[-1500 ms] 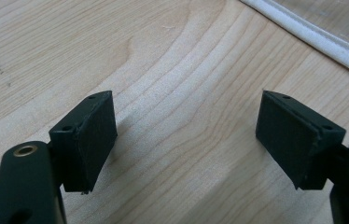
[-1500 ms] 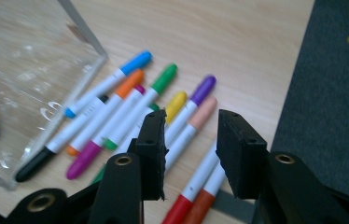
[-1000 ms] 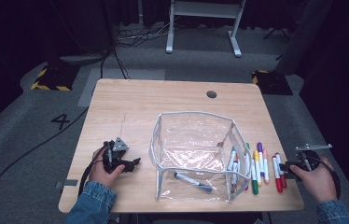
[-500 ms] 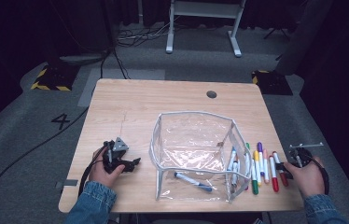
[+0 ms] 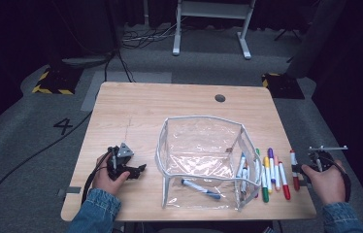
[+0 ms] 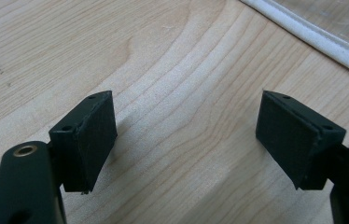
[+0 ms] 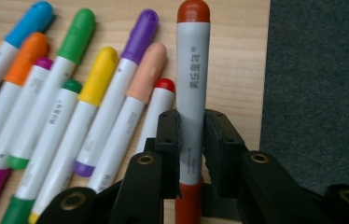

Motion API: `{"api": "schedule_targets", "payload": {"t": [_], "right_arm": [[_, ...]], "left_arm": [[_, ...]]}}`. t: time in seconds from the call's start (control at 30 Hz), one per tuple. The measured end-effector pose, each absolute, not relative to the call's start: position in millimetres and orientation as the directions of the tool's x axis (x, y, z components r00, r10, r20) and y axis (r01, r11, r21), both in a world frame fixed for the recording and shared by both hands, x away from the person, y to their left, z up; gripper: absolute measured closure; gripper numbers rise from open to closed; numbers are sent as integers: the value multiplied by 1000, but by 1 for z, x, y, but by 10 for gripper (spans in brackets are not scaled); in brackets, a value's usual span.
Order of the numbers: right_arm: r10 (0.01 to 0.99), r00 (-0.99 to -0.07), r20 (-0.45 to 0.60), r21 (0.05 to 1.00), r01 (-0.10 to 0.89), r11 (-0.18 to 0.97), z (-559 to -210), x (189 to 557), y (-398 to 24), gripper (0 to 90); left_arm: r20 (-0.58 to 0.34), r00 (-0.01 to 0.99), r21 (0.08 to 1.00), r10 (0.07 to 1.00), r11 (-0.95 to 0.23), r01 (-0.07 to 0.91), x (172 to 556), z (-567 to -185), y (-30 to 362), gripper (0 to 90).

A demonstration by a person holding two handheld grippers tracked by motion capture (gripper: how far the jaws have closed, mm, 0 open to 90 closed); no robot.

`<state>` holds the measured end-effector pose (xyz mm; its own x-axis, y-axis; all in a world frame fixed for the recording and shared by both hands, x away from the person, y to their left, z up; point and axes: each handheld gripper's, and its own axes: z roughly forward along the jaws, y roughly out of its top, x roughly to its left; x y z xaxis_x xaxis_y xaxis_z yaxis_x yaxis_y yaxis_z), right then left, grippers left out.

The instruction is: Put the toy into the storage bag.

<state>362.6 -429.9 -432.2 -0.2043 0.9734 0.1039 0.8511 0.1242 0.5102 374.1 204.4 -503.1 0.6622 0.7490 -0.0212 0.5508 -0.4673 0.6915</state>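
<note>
The right claw (image 7: 192,135) has just been closing, and its two black jaws now press on the barrel of the red-capped marker (image 7: 192,88), which stands between them with its red tip pointing away from the camera. In the high view this marker (image 5: 294,169) is the outermost of the row to the right of the clear pouch (image 5: 204,160), near the tabletop's (image 5: 170,102) right edge, and compared with a second ago the right hand (image 5: 326,180) has come in from beyond that edge to meet it. The marker seems slightly raised from the wood, though whether it is fully clear of the surface cannot be told. The other markers (image 5: 268,172), with green, purple, yellow, peach and red caps, lie side by side between the held marker and the pouch, while a blue-capped marker (image 5: 200,189) lies inside the pouch on its floor, and a few more lean against its right wall. The left claw (image 6: 186,140), to the left of the pouch, stands wide over bare wood with nothing between its pads, and it has not shifted. The grip looks secured, so the likely next step is to carry the marker leftwards and drop it through the pouch's open top.
</note>
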Motion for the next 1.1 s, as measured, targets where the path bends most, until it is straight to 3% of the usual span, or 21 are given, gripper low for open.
{"api": "schedule_targets", "payload": {"t": [0.5, 1.1], "right_arm": [[926, -375, 48, 646, 718, 257, -364, 339, -401, 770], [842, -540, 2, 707, 596, 381, -304, 315, -359, 771]], "left_arm": [[-23, 661, 691, 750, -466, 553, 374, -503, 204, 205], [-23, 661, 691, 750, -466, 553, 374, -503, 204, 205]]}}
